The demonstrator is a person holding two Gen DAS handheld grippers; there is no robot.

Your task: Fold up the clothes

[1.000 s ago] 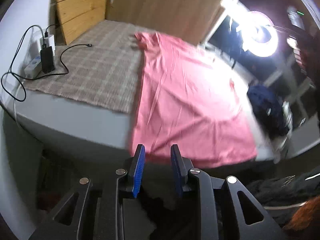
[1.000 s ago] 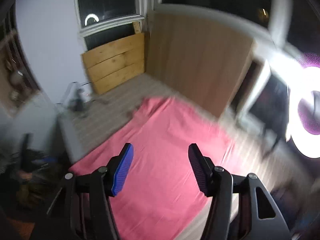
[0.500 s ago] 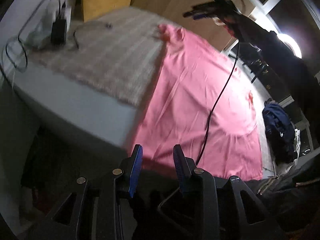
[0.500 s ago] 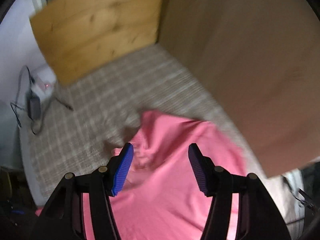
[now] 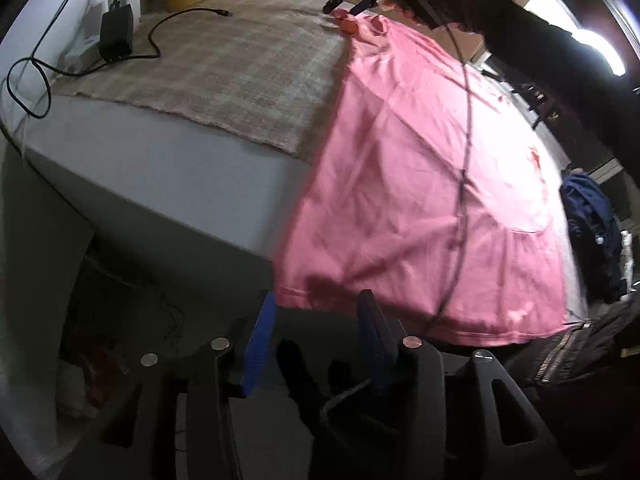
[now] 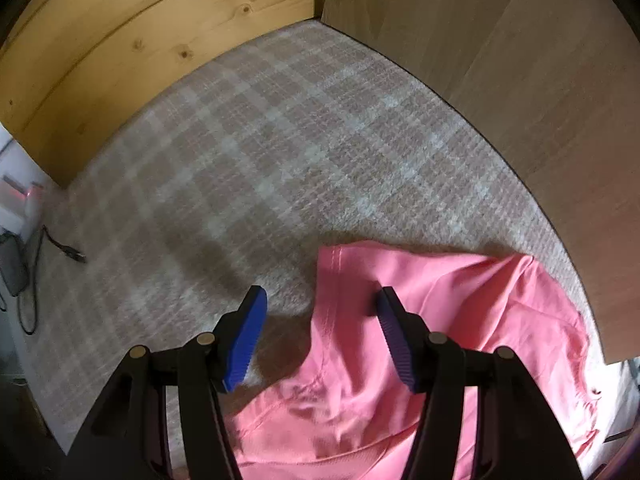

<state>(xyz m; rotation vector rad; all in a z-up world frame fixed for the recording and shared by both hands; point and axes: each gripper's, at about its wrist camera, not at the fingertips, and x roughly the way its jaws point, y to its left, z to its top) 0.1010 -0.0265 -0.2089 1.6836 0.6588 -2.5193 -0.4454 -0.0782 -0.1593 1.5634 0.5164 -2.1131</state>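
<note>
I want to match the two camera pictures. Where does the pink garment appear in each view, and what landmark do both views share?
Left wrist view: the pink garment fills the centre and right, spread flat, its hem just beyond the open left gripper.
Right wrist view: only its far end shows, bottom centre and right, under the open right gripper.
Shared landmark: the checked blanket beneath it.

The right tongs (image 6: 320, 316) have reached the pink shirt's (image 6: 440, 320) far sleeve.

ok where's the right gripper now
In the left wrist view the right gripper is at the far end of the pink garment, over its corner beside the plaid blanket.
</note>
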